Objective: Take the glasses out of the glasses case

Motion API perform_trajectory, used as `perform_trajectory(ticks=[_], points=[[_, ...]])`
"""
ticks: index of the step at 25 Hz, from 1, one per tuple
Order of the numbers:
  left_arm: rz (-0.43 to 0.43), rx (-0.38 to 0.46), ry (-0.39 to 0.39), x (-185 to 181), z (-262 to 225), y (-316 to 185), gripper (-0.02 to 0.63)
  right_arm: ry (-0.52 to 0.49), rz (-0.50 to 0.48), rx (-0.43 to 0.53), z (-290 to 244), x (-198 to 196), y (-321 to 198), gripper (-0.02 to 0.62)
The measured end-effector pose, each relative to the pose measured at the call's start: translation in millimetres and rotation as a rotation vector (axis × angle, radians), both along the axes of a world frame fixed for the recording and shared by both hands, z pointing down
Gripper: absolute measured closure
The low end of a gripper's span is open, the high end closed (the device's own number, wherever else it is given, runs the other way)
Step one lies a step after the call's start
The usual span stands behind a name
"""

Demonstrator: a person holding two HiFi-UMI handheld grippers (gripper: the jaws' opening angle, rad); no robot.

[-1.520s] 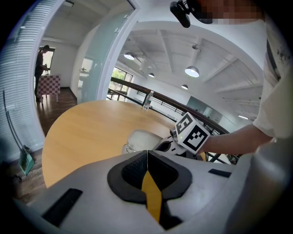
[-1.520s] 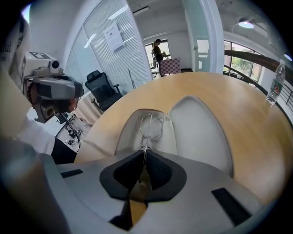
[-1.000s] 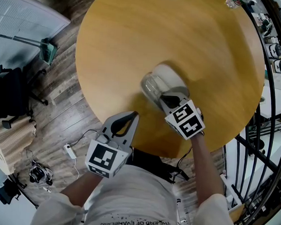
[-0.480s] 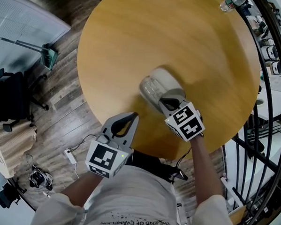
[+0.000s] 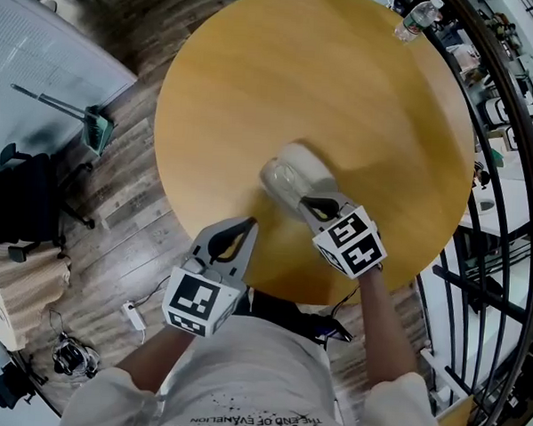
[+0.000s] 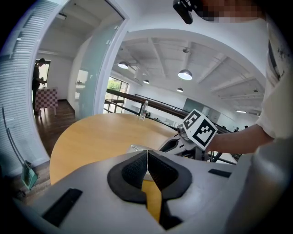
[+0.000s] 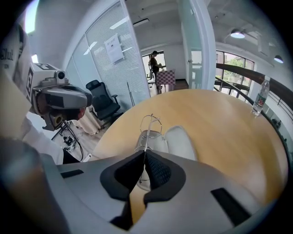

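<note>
**A:** Thin wire, those glasses [image 7: 147, 125]. Where are they?

**B:** They're pinched by the frame in the right gripper [image 7: 144, 157], whose jaws are pressed together on the wire. They stand just over the open grey case [image 7: 181, 142], mid-frame in the right gripper view. The case lies on the wooden counter [image 5: 344, 87], lower middle of the head view.

**A:** How should the lift be finished?

**B:** I'd go slowly, up and back, so the arms of the glasses clear the rim and the case isn't dragged. The pinch should stay firm, since wire slips easily. The left gripper [image 5: 237, 233], at the lower left by the counter's edge, is closed on nothing and could steady the case.

**A:** Anything changed from a second ago?

**B:** The right gripper seems to have drawn back slightly from the case. The left one looks much the same. The bottle [image 5: 412, 18] at the upper right shows more fully.
</note>
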State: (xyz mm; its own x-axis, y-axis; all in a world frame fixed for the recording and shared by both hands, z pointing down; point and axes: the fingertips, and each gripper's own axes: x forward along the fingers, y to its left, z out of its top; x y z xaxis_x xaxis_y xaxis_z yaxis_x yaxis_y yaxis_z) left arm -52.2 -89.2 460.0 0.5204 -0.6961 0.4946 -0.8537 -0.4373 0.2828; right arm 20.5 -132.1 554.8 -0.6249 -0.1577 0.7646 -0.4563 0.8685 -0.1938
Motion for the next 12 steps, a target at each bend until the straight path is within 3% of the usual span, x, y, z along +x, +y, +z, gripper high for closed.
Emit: perform_trajectory(ticks=[12], points=[[0.026, 0.083, -0.016, 3, -44, 23, 0.581, -0.119, 0.115, 0.112, -87, 25, 24, 0.562]])
